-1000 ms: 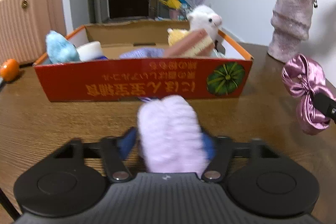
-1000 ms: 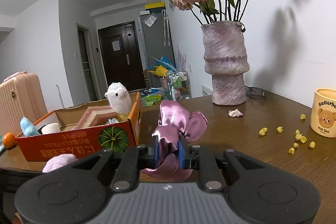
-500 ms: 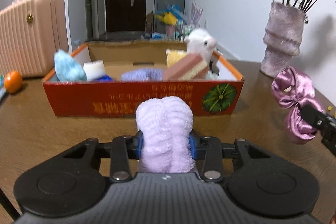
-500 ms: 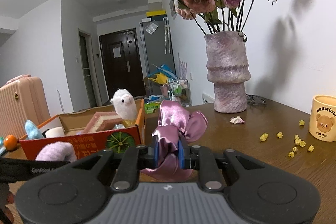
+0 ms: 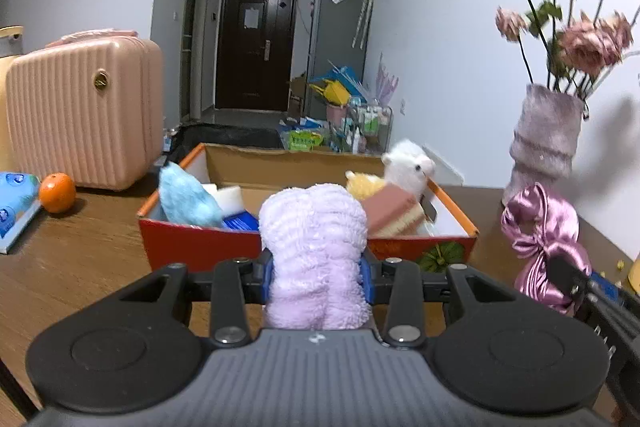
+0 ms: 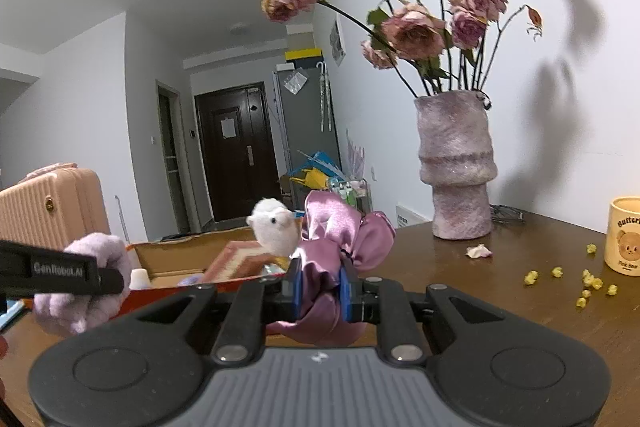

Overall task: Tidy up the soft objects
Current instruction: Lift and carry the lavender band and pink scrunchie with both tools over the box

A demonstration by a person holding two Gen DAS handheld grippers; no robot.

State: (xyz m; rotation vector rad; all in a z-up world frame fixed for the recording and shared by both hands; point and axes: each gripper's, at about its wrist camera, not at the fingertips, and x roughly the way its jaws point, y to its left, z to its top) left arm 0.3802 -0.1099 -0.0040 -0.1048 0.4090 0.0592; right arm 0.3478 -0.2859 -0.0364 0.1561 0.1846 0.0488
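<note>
Your left gripper (image 5: 316, 273) is clamped on a fluffy lilac plush (image 5: 314, 251), its blue pads pressing into both flanks so the plush bulges above and below them. You hold it off the table (image 5: 80, 267), just in front of the near wall of the cardboard box (image 5: 200, 245). From your right wrist camera the same plush shows at the left edge, gripped by a black finger.

Your right gripper (image 6: 320, 287) is closed tight on a shiny purple satin bow (image 6: 340, 231); the fabric is squeezed narrow between the pads and spills out above and beneath them. You hold the bow to the right of the box, near its right corner.

The box is open on top, red outside with an orange rim and a green pumpkin picture at its near right corner. Inside it sit a blue plush (image 5: 186, 199) at the left, a white block (image 5: 230, 197) beside it, a yellow plush (image 5: 362, 183) and a pink-and-cream sponge cake toy (image 5: 394, 209) toward the right, and a white alpaca plush (image 5: 408, 165) in the far right corner.

Further out on the table stand a mauve vase (image 6: 456, 167) of dried roses against the wall, a cream bear mug (image 6: 626, 235) at the right, scattered yellow crumbs (image 6: 588, 279) and a pale petal (image 6: 478, 251) near the vase. To the left lie an orange (image 5: 57, 193) and a pink suitcase (image 5: 84, 115).
</note>
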